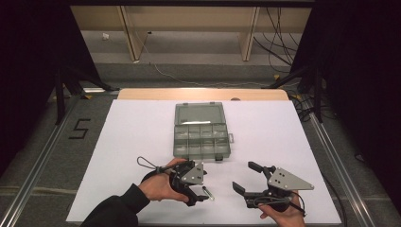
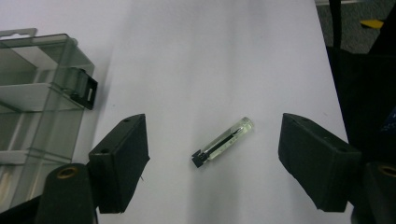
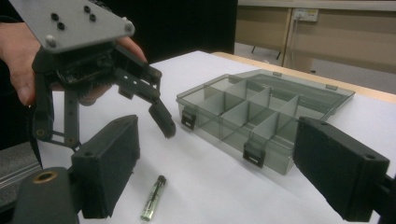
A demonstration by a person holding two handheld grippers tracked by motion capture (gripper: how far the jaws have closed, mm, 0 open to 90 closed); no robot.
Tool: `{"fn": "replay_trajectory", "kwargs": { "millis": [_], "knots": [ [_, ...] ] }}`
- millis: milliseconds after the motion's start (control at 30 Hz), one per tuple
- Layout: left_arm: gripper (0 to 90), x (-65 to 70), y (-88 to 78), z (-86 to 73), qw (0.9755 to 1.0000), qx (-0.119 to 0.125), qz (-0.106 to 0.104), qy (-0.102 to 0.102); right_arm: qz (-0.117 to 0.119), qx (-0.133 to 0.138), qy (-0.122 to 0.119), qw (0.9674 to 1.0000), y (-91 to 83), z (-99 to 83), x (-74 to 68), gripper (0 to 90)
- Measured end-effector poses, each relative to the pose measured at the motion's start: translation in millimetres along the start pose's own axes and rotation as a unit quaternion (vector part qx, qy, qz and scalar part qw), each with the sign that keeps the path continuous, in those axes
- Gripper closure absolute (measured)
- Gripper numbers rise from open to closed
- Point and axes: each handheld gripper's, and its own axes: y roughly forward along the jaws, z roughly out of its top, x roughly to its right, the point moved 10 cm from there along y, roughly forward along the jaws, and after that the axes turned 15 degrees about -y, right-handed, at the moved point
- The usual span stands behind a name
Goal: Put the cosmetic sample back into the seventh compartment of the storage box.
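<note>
One white table carries a smoked-plastic compartment box, lid folded back, near its centre. I see both grippers nearer the person's side of it. My right gripper is held low by the right hand, jaws spread wide, gripping nothing, aimed toward the box. My left gripper, held by the left hand, points down with jaws wide apart. The small clear vial lies flat on the table between them, untouched.
</note>
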Motion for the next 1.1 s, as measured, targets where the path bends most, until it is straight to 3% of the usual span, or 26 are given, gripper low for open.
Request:
{"fn": "replay_trajectory", "kwargs": {
  "millis": [133,233,400,467,567,667,700,867,933,1000,1033,1100],
  "knots": [
    [25.0,2.1,6.8,-2.6,0.9993,-0.031,-0.01,0.018,0.005,-0.005,-0.003,1.0,-0.1,-0.7,-0.5,16.0],
    [26.3,4.5,13.4,-1.5,0.9989,-0.04,-0.016,0.019,0.01,-0.011,0.011,0.9998,-0.7,-1.7,-2.8,16.0],
    [28.5,5.2,17.2,1.0,0.9984,-0.045,-0.019,0.028,0.01,-0.012,0.009,0.9998,-0.9,-1.6,-2.7,16.0],
    [28.8,3.8,18.0,-0.1,0.9968,-0.064,-0.022,0.042,0.009,-0.012,0.009,0.9998,-0.9,-1.6,-2.6,16.0],
    [30.2,3.0,20.6,-1.2,0.9955,-0.079,-0.022,0.047,0.01,-0.011,0.009,0.9999,-0.5,-1.4,-2.6,16.0],
    [31.4,2.0,23.5,-2.1,0.9948,-0.087,-0.02,0.048,0.01,-0.01,0.009,0.9999,-0.4,-1.1,-2.9,16.0],
    [31.8,1.9,26.3,-3.0,0.9941,-0.095,-0.022,0.048,0.004,-0.002,-0.004,1.0,0.3,0.1,0.0,16.0],
    [35.3,1.9,31.8,-3.3,0.9922,-0.109,-0.026,0.055,0.007,-0.007,0.008,0.9999,-0.7,-0.6,-2.1,16.0],
    [37.1,2.3,32.6,-3.4,0.9916,-0.113,-0.028,0.057,0.003,0.0,-0.005,1.0,0.1,0.6,0.3,16.0],
    [38.7,3.9,34.9,-4.4,0.9903,-0.121,-0.032,0.06,0.008,-0.008,0.009,0.9999,-1.0,-0.8,-2.2,16.0],
    [39.4,3.7,35.2,-4.8,0.9896,-0.126,-0.032,0.063,0.003,-0.001,-0.003,1.0,-0.3,0.1,0.4,16.0],
    [41.5,4.0,36.3,-5.6,0.989,-0.13,-0.032,0.063,0.011,-0.004,0.01,0.9999,-1.2,-0.2,-2.7,16.1]
  ]
}}
